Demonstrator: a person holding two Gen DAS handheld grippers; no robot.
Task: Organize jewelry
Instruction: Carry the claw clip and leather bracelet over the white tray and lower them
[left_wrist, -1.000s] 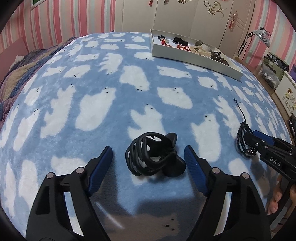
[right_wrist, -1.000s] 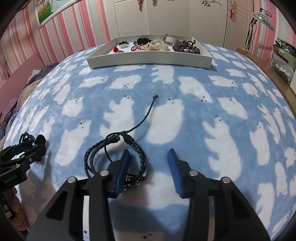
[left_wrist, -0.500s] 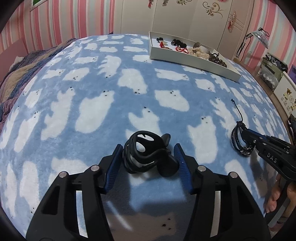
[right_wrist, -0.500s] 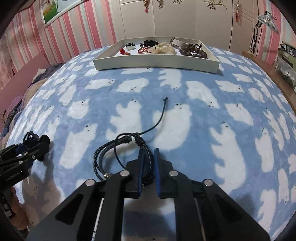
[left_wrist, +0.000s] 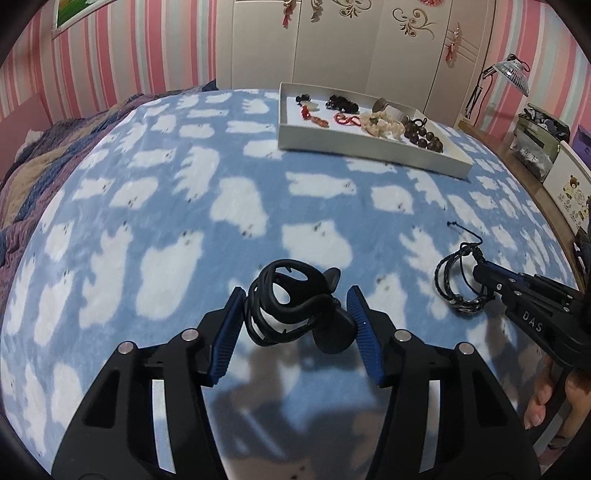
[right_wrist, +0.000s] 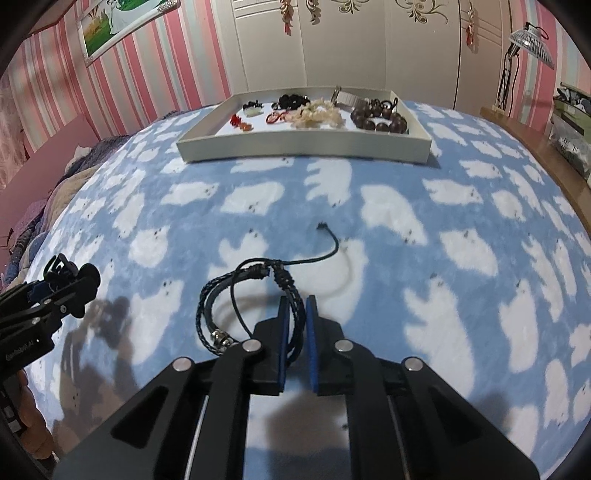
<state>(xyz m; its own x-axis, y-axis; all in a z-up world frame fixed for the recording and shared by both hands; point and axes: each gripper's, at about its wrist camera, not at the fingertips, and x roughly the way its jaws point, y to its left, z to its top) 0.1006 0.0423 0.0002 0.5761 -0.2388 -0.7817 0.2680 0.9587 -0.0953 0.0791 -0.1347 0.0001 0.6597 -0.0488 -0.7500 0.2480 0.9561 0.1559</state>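
While the left wrist view shows the left tongs (left_wrist: 295, 314) closed on a black hair claw clip (left_wrist: 291, 306), both blue pads touching its sides, the right wrist view shows that clip (right_wrist: 70, 275) only small, at 9 o'clock, above its own shadow on the blanket. The right view alone shows the right tongs (right_wrist: 294, 332) nearly shut, pinching the strands of a black braided cord bracelet (right_wrist: 251, 299); its loop hangs toward 10 o'clock of the pads and its loose tail curls toward 12 o'clock. In the left view that bracelet (left_wrist: 458, 280) sits at 3 o'clock, at the tip of the right tongs (left_wrist: 480, 284). A white tray (left_wrist: 369, 146) holding beads and red trinkets rests on the blue bed blanket (left_wrist: 184, 206) at 12 o'clock, well apart from both tongs.
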